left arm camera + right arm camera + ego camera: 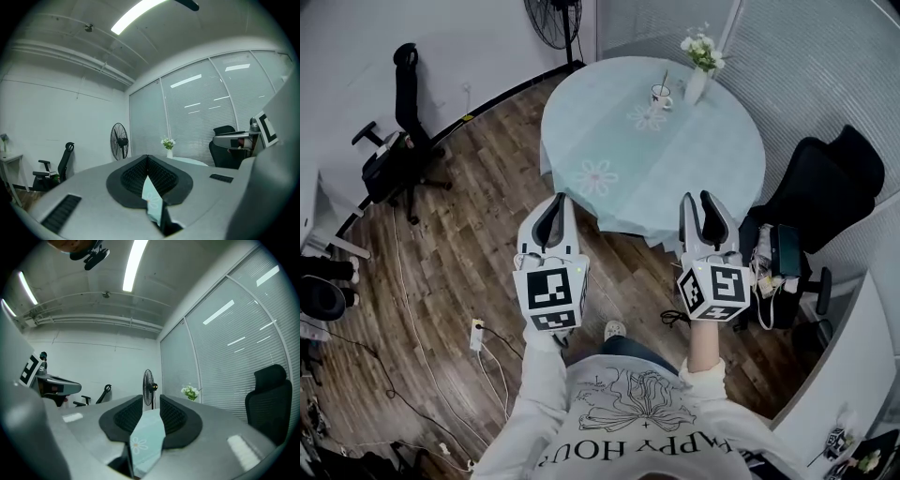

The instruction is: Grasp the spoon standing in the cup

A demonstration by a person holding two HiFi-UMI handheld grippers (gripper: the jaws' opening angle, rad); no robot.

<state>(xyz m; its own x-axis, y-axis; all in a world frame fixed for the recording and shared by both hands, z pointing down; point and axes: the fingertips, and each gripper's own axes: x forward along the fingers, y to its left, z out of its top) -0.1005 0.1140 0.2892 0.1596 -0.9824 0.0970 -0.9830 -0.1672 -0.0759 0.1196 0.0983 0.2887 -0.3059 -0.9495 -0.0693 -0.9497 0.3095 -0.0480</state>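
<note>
A white cup (661, 96) with a spoon (665, 80) standing in it sits at the far side of the round table with a pale teal cloth (609, 141). Both grippers hover over the wooden floor at the table's near edge, far short of the cup. My left gripper (560, 198) has its jaw tips touching, with nothing held (147, 157). My right gripper (698, 197) stands open, and through its gap only the tablecloth shows (151, 398). Neither gripper view shows the cup or the spoon.
A white vase of flowers (698, 70) stands just right of the cup. Black office chairs stand at the left (398, 141) and right (825, 187) of the table. A standing fan (555, 21) is at the back. A power strip (476, 335) and cables lie on the floor.
</note>
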